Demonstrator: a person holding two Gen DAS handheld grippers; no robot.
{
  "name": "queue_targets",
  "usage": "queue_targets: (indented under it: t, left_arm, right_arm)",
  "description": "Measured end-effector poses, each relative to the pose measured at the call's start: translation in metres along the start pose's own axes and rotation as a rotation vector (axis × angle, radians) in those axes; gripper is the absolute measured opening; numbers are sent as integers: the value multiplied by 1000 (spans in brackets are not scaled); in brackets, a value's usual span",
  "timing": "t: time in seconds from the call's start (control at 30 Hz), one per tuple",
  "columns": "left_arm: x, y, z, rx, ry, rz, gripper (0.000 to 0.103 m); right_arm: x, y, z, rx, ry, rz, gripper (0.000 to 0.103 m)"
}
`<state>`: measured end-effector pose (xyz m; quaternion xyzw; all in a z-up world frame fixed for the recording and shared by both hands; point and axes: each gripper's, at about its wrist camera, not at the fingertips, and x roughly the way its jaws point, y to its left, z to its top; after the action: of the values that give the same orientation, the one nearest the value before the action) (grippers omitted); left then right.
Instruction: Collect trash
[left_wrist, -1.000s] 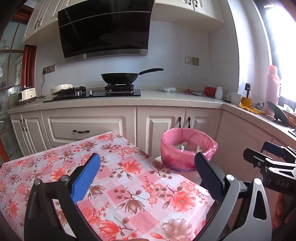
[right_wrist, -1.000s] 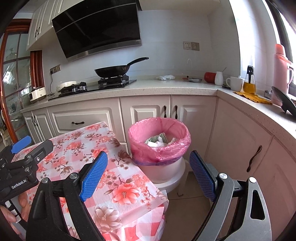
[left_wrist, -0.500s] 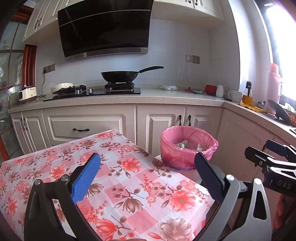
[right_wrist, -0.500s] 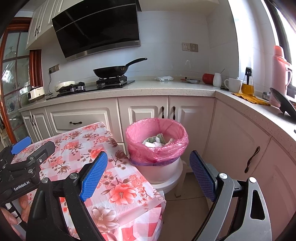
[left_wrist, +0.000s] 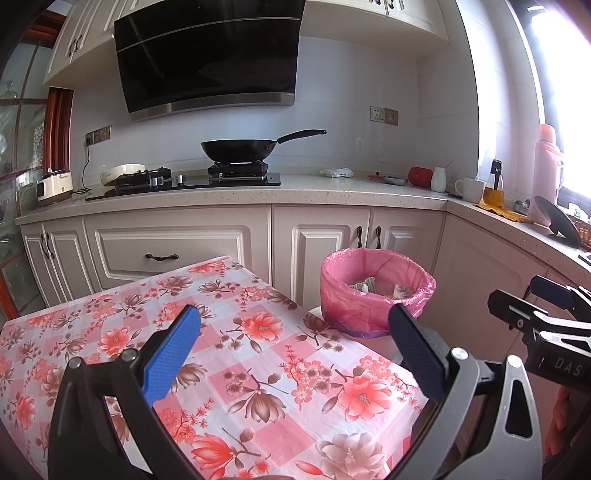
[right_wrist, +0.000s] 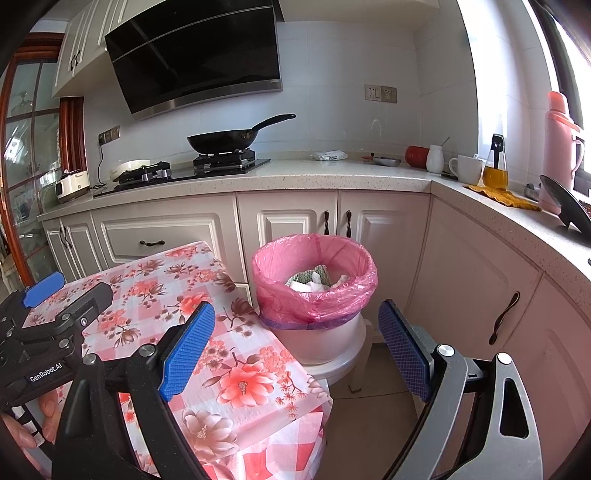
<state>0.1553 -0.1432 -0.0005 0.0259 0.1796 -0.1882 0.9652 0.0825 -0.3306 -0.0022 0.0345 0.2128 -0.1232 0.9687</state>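
while both grippers gape, trash (right_wrist: 314, 281) in bin (right_wrist: 314, 273)

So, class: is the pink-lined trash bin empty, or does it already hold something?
Not empty. The trash bin holds crumpled white and green-patterned scraps low inside the pink liner, well below the rim.

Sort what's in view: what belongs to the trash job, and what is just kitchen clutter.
Belongs to the job:
pink-lined bin
trash in it
left gripper, open
right gripper, open

Just lying about:
wok
white mug
pink thermos
oil bottle
floral tablecloth
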Motion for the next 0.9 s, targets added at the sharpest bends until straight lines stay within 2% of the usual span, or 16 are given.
queue_targets:
  t: [0.9]
  left_arm:
    - [1,0,-2,-2,5,-1,98]
  right_arm:
    - [1,2,1,1,-4,0,85]
